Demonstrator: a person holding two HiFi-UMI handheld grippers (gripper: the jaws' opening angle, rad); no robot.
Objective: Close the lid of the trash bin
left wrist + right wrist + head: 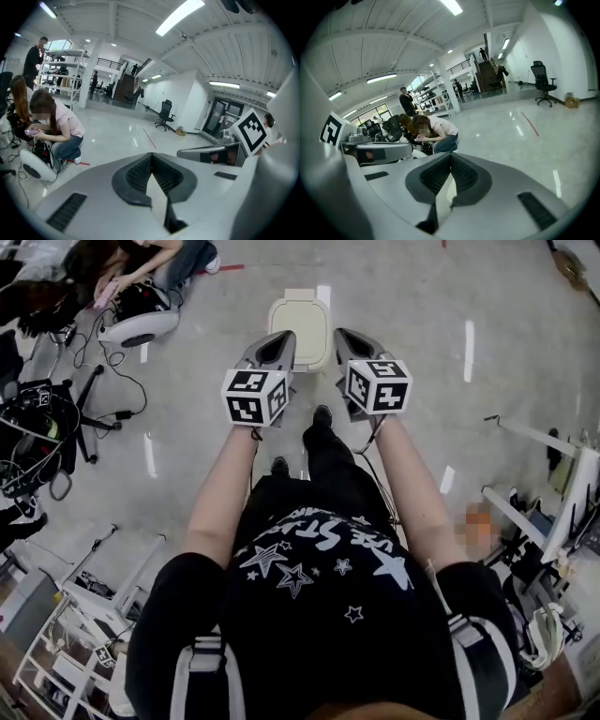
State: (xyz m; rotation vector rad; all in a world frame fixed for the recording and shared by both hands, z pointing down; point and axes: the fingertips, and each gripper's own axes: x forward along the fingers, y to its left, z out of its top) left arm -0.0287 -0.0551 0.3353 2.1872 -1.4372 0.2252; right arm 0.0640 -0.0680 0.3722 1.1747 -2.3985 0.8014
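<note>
Here, left claw (281, 337) and right claw (345, 335), both closed, flank the trash bin (300, 317).

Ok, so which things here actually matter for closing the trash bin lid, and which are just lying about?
For the job:
- cream plastic trash bin
- left tongs, shut, empty
- right tongs, shut, empty

Lying about:
- white rounded machine on the floor
- black tangle of cables
- white metal frames
- black office chair
</note>
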